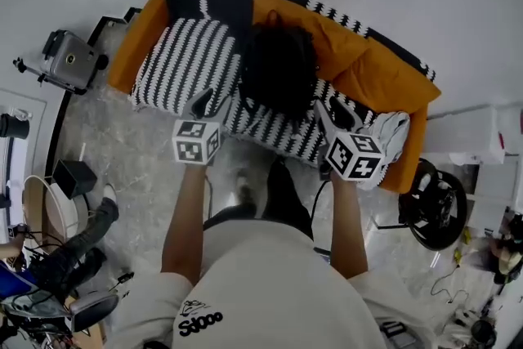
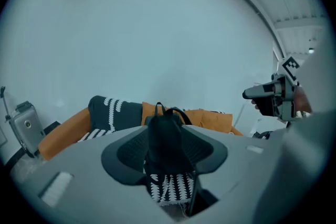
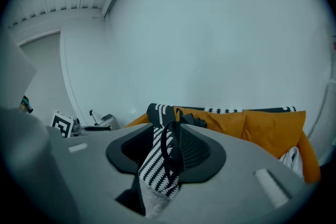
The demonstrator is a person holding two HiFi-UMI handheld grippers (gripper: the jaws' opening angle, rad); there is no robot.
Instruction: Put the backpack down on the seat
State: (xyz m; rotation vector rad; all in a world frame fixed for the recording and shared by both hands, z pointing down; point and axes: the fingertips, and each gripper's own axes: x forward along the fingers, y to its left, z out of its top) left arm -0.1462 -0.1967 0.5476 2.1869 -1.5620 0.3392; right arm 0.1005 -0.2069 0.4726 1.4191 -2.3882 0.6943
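At 10 o'clock in the head view a silver case [image 1: 69, 57] stood on the pale marbled floor [image 1: 139, 143], just beside the left arm of the orange sofa [image 1: 135, 33]. The seat [image 1: 184, 65] lay under a black-and-white striped cover [image 1: 274, 136]. The left gripper [image 1: 206, 102] was held over the front part of the seat, at about 8 o'clock from the backpack [image 1: 278, 69], tips near the pack but apart from it. Left gripper view: claw released, both pads standing apart, the pack framed in the gap beyond them and no pad pressing on anything. The backpack, black, stood upright on the seat at 12 o'clock in the head view, resting against the orange back cushion [image 1: 343, 45]. The right gripper [image 1: 333, 115] was held at about 4 o'clock from the pack, also over the seat's front part. Right gripper view: claw released too, with a narrower gap than the left; a thin black strap loop [image 3: 168, 150] and striped cover showed in that gap, and no pad was seen pressing on them. A white-grey bundle [image 1: 391, 131] lay at the seat's right end. A black wheel-shaped device [image 1: 437, 208] stood on the floor at 4 o'clock.
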